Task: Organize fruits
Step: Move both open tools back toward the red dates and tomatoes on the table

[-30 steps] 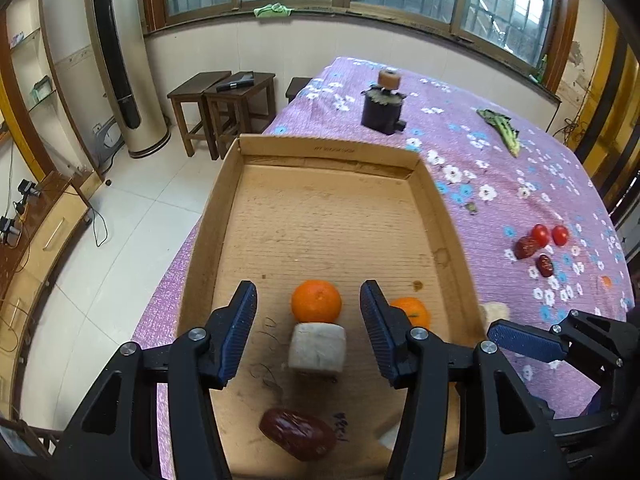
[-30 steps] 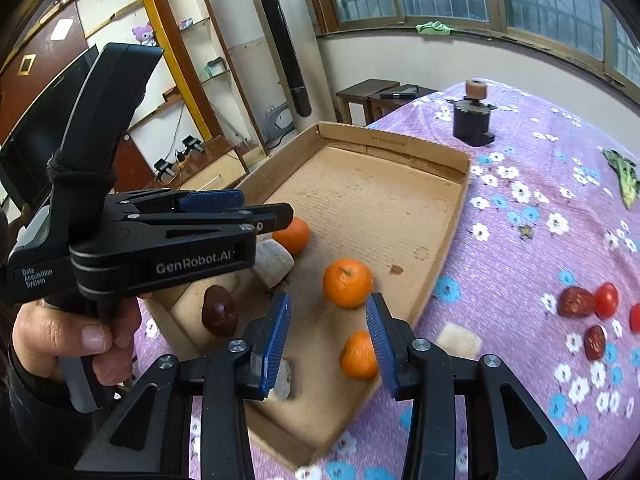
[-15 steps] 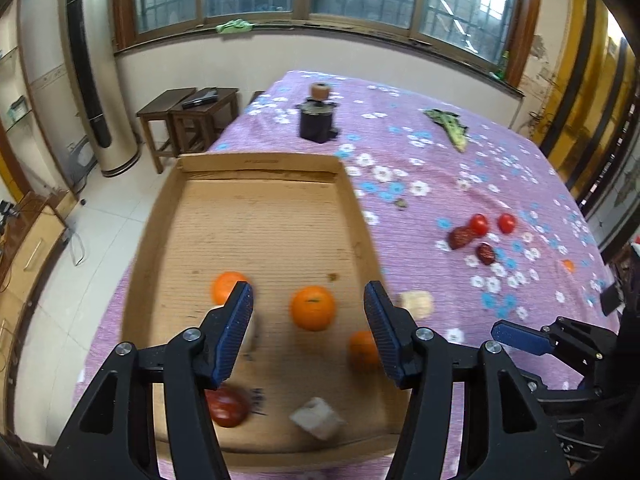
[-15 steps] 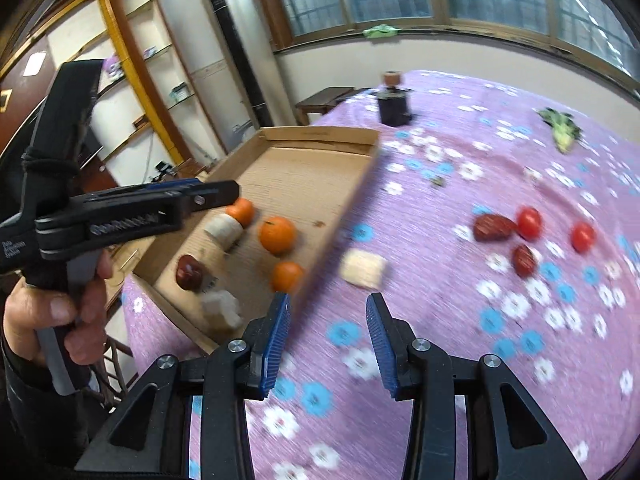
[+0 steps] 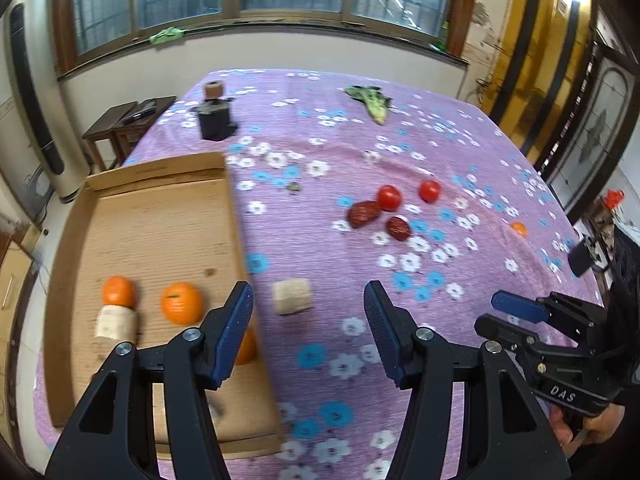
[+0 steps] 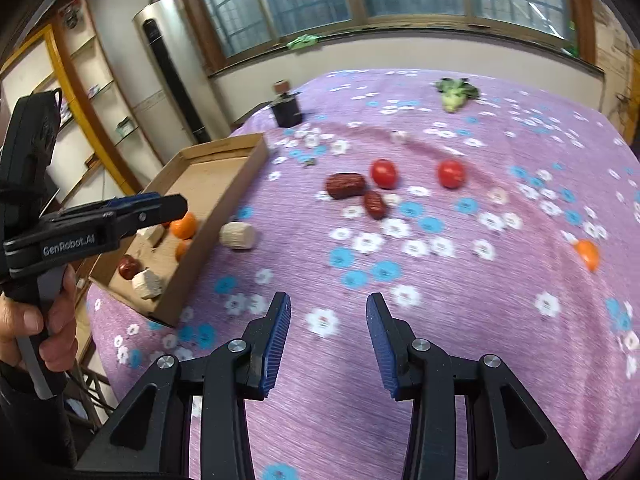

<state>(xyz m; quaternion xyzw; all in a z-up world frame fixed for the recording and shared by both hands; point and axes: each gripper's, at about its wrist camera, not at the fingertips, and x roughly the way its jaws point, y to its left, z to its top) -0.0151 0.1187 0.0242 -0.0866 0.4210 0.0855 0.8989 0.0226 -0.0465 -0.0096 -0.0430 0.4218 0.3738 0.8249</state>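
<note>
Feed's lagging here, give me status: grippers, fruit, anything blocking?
Left gripper and right gripper open, empty. Oranges in cardboard box; tomatoes, dates, pale chunk loose on cloth. Nothing blocking.

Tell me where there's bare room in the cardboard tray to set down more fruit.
The far half of the cardboard tray, toward the black jar, is bare. The near end is crowded: three oranges, two pale chunks and a red date sit there.

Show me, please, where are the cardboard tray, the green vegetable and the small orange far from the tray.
cardboard tray (image 5: 236, 216): left wrist view, right wall.
green vegetable (image 6: 454, 94): right wrist view, its middle.
small orange (image 6: 587, 254): right wrist view, its centre.
</note>
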